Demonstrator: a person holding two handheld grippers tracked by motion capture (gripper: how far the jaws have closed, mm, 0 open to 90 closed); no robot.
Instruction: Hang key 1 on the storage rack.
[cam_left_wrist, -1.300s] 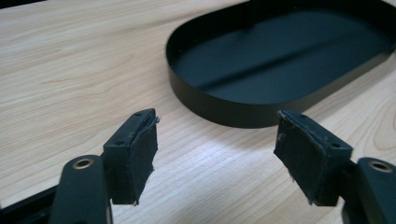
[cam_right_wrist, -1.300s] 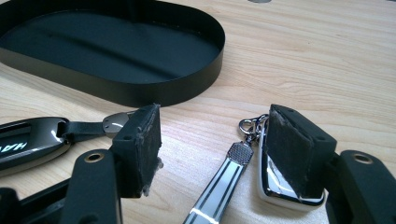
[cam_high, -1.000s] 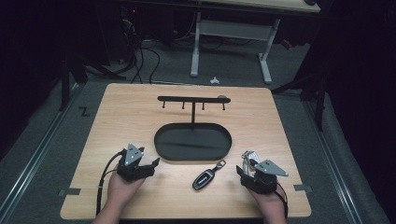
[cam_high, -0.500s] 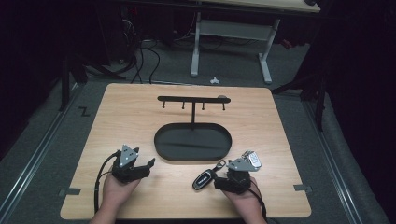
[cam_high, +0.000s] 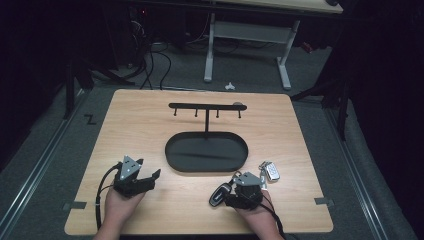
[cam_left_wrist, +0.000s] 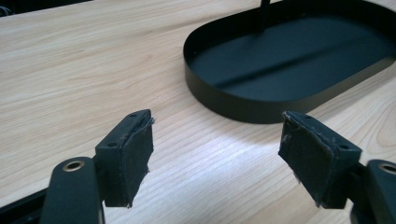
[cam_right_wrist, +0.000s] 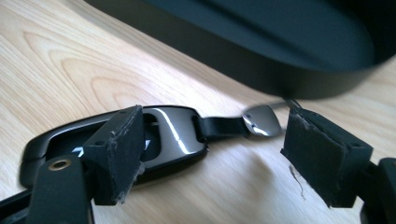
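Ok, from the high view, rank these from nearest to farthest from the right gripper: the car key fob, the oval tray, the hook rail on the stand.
1. Car key fob: on the table just left of the right gripper, at its open jaws.
2. Oval tray: mid-table, just beyond the gripper.
3. Hook rail: above the tray's far side, on the stand's post.

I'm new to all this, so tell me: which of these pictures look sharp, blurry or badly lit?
High view: dim, dark surroundings, lit light wooden table. Left gripper view: sharp, with a bright sheen beside the black oval metal tray. Right gripper view: that tray is blurred, and glare streaks the glossy black car key fob.
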